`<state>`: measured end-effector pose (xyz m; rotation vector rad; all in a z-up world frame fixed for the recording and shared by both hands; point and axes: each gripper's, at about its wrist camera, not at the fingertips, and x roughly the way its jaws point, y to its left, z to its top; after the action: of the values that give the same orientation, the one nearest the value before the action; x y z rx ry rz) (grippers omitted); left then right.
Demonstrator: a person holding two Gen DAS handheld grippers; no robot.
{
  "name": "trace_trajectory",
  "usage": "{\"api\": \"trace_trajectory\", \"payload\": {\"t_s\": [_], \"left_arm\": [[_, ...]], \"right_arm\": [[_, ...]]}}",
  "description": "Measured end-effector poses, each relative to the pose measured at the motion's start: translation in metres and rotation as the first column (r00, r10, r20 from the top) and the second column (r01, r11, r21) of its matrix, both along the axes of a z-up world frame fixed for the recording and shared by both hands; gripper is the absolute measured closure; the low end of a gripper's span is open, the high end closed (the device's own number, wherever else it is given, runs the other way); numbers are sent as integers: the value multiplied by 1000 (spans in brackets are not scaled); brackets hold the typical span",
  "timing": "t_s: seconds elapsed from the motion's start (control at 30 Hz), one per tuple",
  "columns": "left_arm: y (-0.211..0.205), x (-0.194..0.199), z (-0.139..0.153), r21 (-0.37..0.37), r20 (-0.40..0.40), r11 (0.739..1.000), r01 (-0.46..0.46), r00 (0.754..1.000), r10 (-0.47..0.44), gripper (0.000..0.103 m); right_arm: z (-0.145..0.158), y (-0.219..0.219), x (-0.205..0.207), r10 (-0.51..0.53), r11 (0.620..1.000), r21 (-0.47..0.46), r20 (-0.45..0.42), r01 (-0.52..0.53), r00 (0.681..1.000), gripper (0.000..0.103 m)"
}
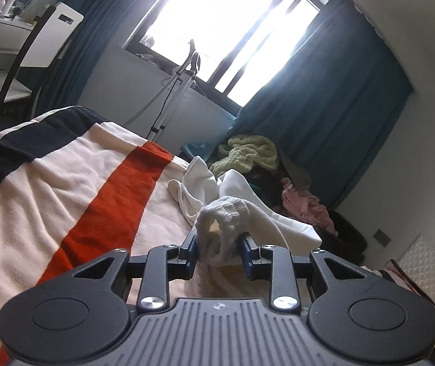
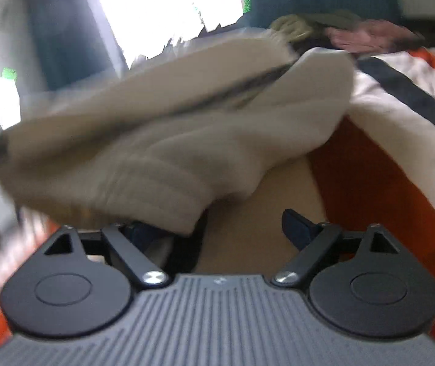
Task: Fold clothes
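Observation:
My left gripper [image 1: 219,245] is shut on the cuff of a white ribbed sock [image 1: 232,213], held just above the striped blanket [image 1: 65,183]. A white garment [image 1: 205,183] lies on the bed just beyond it. In the blurred right wrist view, my right gripper [image 2: 217,228] is open. A pale ribbed sock [image 2: 156,158] hangs over its left finger, whose tip is hidden; the right finger [image 2: 296,228] is bare. The blanket shows below it [image 2: 370,183].
A heap of clothes, yellow-green [image 1: 251,152] and pink [image 1: 303,204], lies at the bed's far end by the blue curtains [image 1: 339,91]. A chair [image 1: 40,45] and a desk stand at far left. A stand [image 1: 171,97] rises under the window.

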<state>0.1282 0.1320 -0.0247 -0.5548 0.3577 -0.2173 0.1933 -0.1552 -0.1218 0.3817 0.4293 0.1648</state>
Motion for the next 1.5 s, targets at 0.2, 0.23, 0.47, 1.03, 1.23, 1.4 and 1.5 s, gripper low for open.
{"api": "trace_trajectory", "payload": {"t_s": [0.2, 0.23, 0.47, 1.03, 1.23, 1.4, 1.5], "left_arm": [[-8, 2, -1, 7, 8, 997, 74, 997, -74, 72], [-10, 1, -1, 18, 5, 997, 76, 997, -76, 72], [2, 0, -6, -49, -9, 997, 66, 998, -66, 72], [-30, -38, -29, -178, -210, 946, 270, 929, -305, 69], [-49, -53, -36, 4, -340, 947, 320, 891, -300, 57], [-49, -92, -9, 144, -246, 952, 272, 941, -231, 43], [-67, -114, 7, 330, -150, 909, 255, 965, -216, 31]], "right_arm": [[34, -21, -10, -154, 986, 88, 150, 142, 977, 18], [39, -22, -12, -163, 986, 67, 164, 154, 973, 18], [-8, -11, 22, -93, 996, -1, -183, 94, 979, 46], [111, -60, -110, -142, 934, -301, 180, 192, 973, 90], [80, -73, -101, -169, 954, -252, -4, 163, 986, 90], [85, -71, -109, -170, 961, -218, 19, 170, 985, 89], [89, -75, -112, -153, 973, -167, 60, 161, 986, 89]]}}
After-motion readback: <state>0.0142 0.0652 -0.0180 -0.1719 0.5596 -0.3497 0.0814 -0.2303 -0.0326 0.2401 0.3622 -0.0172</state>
